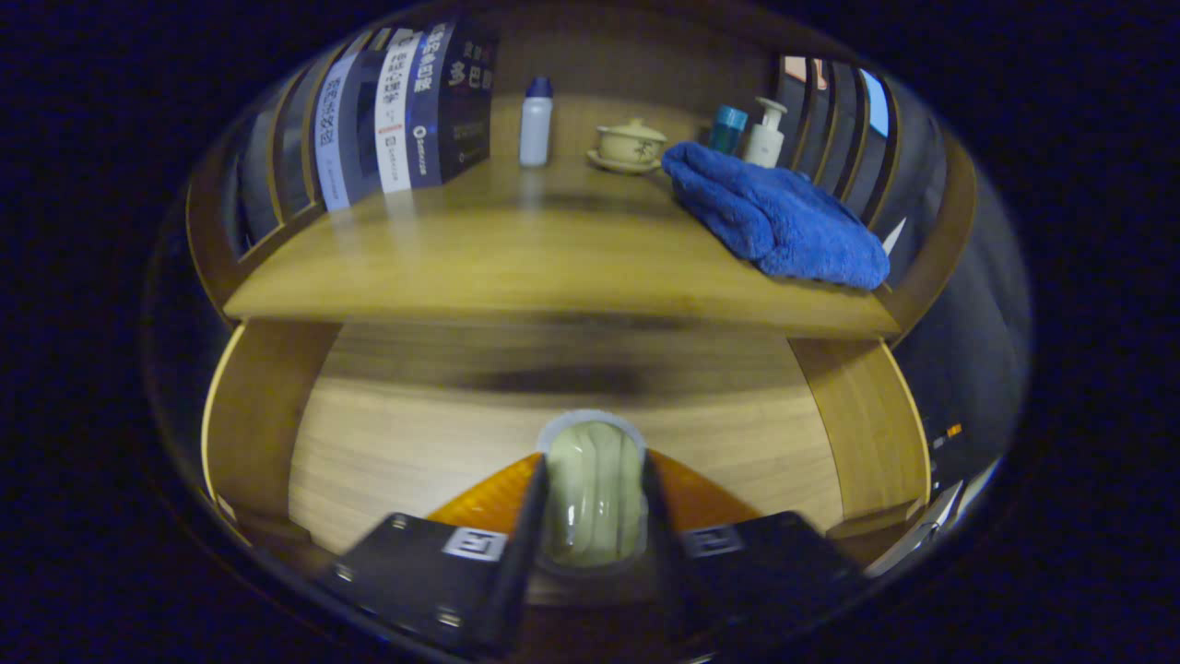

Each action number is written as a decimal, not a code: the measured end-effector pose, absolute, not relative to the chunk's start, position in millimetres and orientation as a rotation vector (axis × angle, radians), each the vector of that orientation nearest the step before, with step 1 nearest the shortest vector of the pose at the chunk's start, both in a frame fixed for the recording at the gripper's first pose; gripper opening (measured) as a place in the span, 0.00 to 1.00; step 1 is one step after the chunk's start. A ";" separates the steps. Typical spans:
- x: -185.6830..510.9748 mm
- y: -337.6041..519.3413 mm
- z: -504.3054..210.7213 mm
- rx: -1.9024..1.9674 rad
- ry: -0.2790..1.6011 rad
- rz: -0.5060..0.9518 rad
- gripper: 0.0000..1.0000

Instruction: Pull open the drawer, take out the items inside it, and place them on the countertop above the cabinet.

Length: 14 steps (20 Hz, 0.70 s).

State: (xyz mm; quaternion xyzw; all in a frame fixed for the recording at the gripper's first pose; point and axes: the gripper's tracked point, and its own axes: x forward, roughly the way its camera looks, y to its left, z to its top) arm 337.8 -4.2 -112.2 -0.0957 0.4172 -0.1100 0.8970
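Note:
My gripper (592, 498) is shut on a pale green ribbed cup (592, 480), which sits upright between the two fingers, its rim just past the fingertips. Below and beyond it lies the open wooden drawer (396, 443), its bare bottom in sight. Above the drawer runs the wooden countertop (516, 258), whose front edge is just beyond the cup.
On the countertop a row of books (406, 101) stands at the left. At the back are a white bottle with a blue cap (536, 122), a lidded tea bowl on a saucer (630, 146), a teal container (728, 127) and a pump bottle (765, 134). A blue towel (774, 217) lies at the right.

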 end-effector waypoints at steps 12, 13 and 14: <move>317.9 23.9 -70.4 -0.046 0.666 0.003 0.13; 316.5 26.0 -62.6 -0.044 0.628 0.018 0.13; 315.0 27.3 -55.5 -0.033 0.594 0.024 0.13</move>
